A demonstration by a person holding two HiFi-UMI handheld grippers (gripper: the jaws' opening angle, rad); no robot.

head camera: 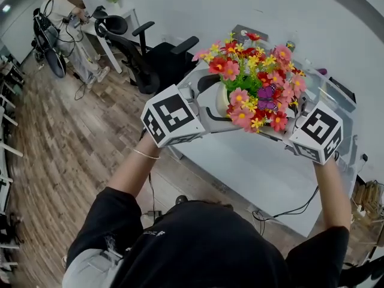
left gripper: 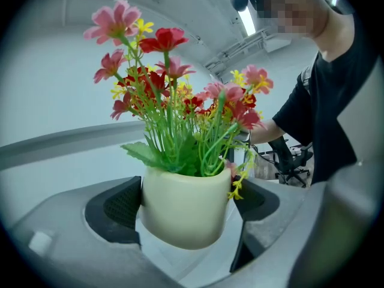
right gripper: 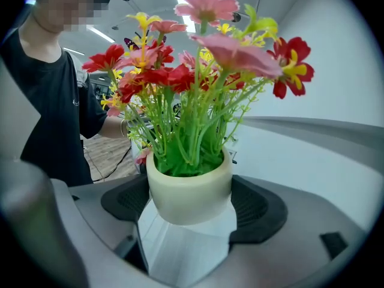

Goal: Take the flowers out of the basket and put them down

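Note:
A cream pot (head camera: 221, 102) of red, pink and yellow artificial flowers (head camera: 259, 81) is held up in the air over the white table (head camera: 252, 167). My left gripper (head camera: 211, 110) is shut on the pot from the left and my right gripper (head camera: 283, 126) from the right. In the left gripper view the pot (left gripper: 185, 207) sits tight between the black pads (left gripper: 123, 206) of the left gripper (left gripper: 187, 212). In the right gripper view the pot (right gripper: 189, 192) is likewise clamped between the pads (right gripper: 255, 206) of the right gripper (right gripper: 191, 200). No basket is in view.
Black office chairs (head camera: 150, 59) stand on the wooden floor (head camera: 78, 143) left of the table. Another person (head camera: 63, 17) stands at a desk at the far left. Cables (head camera: 294, 212) hang at the table's near edge.

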